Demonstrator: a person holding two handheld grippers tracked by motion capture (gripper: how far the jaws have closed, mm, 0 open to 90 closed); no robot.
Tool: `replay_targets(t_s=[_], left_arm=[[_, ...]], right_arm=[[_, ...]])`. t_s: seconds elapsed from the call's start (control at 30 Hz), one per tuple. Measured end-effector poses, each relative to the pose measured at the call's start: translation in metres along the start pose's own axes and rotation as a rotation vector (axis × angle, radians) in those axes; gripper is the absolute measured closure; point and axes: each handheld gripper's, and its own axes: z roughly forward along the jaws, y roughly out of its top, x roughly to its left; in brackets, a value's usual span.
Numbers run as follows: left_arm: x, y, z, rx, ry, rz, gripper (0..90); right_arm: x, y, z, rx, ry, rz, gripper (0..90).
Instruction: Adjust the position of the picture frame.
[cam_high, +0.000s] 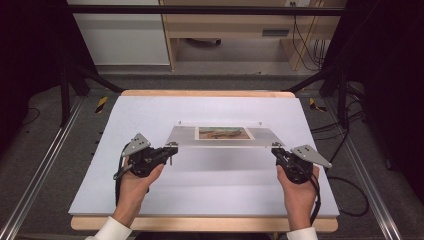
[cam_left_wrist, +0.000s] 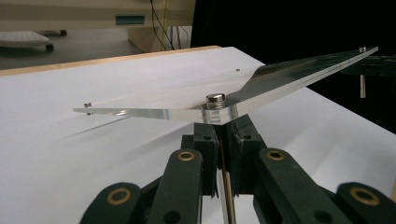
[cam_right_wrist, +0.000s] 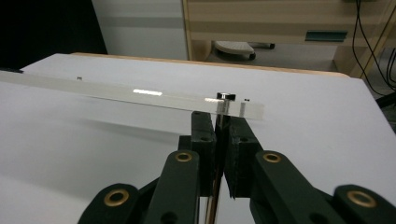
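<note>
**High view: clear photo frame being carried flat**

Left gripper (cam_high: 170, 149) and right gripper (cam_high: 276, 150) are each pinching a near corner of the frame (cam_high: 223, 135), holding it above the tabletop (cam_high: 210, 185). Lowering next likely calls for level, matched hands.

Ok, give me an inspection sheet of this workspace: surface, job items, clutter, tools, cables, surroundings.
Surface: white sheet over a wooden table.
Job's things: clear acrylic photo frame with a picture in it and metal studs at its corners; near edge raised off the sheet.
Clutter: nothing seen.
Tools: left tool shut at the frame's near-left corner; right tool shut at its near-right corner.
Cables: one trails from each tool; black cables lie on the floor at the right.
Surroundings: dark metal rig bars, grey floor, wooden furniture behind.
</note>
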Motion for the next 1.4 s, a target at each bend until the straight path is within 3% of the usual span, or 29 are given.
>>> replay_targets(t_s=[0.23,0.47,0.9,1.4], left_arm=[[0.028,0.003,-0.010,-0.017,0.010,-0.004,81.7],[0.044,0.010,-0.008,-0.034,0.016,-0.005,81.8],[0.046,0.009,0.003,-0.005,0.016,0.022,81.7],[0.046,0.000,0.006,0.003,0.019,0.015,81.7]], right_arm=[[0.020,0.015,0.016,0.002,0.003,-0.019,83.5],[0.029,0.025,0.027,-0.003,-0.003,-0.025,83.3],[0.026,0.015,0.028,0.013,-0.012,-0.006,82.7],[0.025,0.004,0.028,0.023,-0.011,0.003,82.6]])
